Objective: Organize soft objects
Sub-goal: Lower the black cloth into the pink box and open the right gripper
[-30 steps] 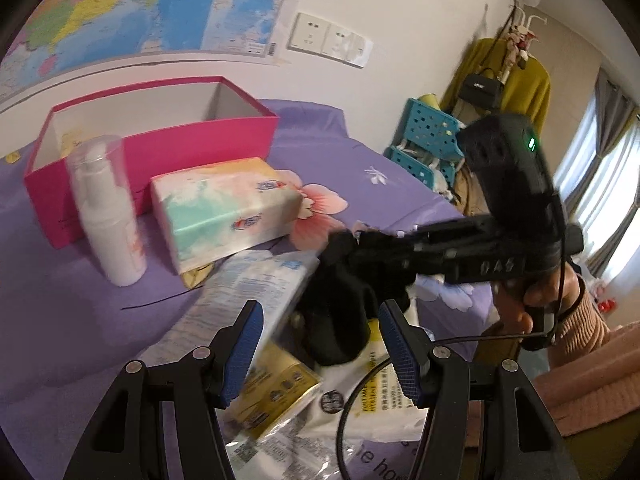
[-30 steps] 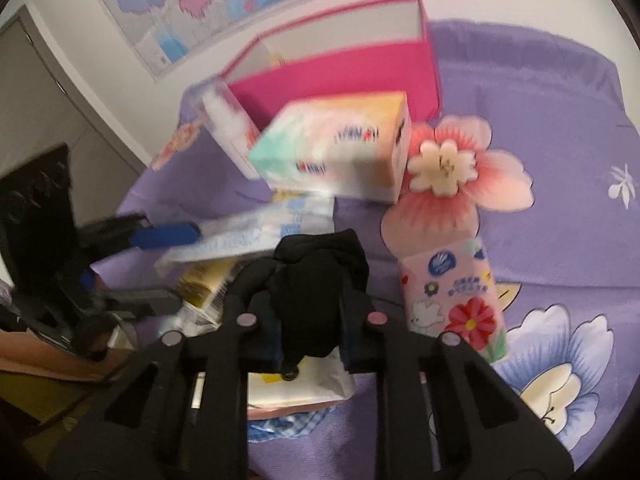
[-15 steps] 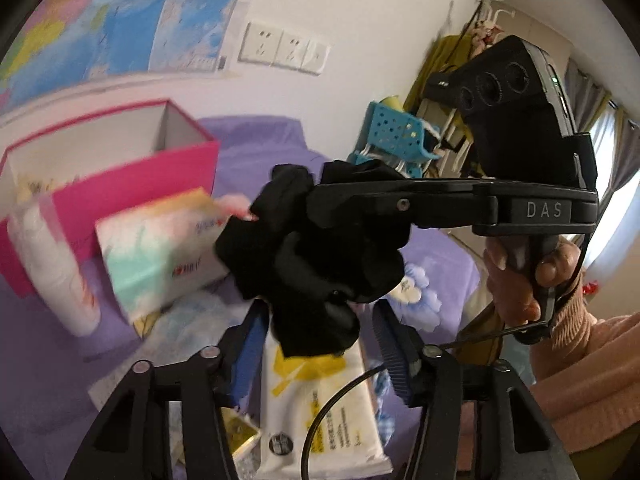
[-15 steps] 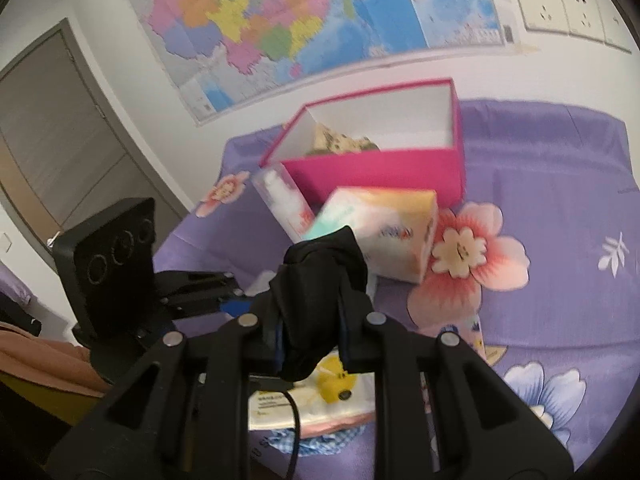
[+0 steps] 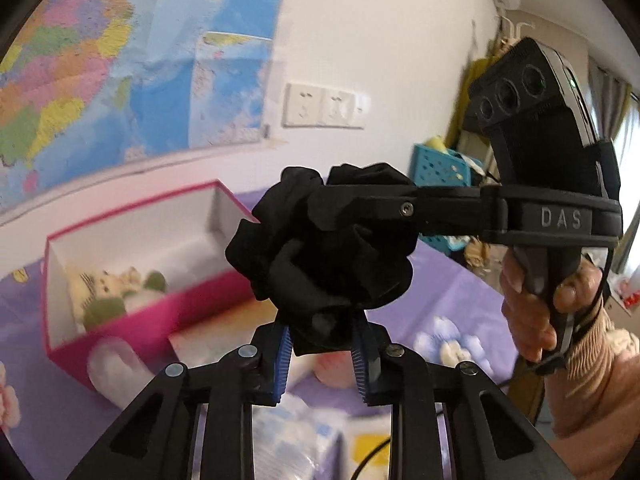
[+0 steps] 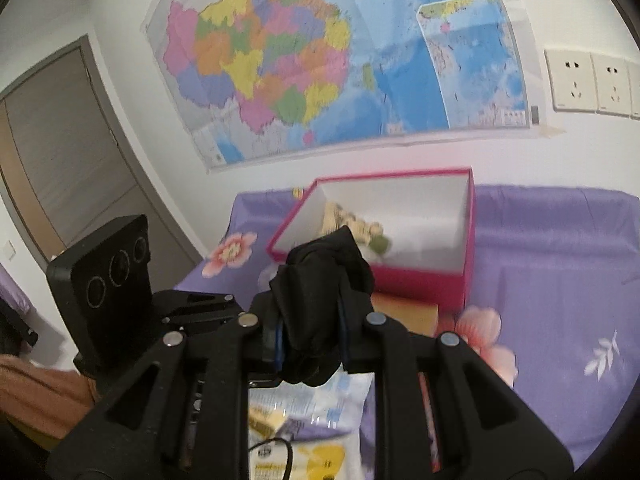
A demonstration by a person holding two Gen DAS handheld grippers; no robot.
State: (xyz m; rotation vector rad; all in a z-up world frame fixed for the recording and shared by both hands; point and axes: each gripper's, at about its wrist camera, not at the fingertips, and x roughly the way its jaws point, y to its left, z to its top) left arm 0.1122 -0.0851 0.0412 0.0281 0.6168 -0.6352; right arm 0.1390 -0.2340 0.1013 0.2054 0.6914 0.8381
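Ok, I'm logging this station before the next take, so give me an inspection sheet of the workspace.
Surface: purple floral cloth.
Job's things: black scrunchie held in the air; pink box open, a plush toy inside.
Clutter: tissue pack, white bottle, wipes packets.
Grippers: left gripper and right gripper both have their jaws shut on the scrunchie.
Cables: black cable low in the right wrist view.
Surroundings: wall map, sockets, door, blue basket.
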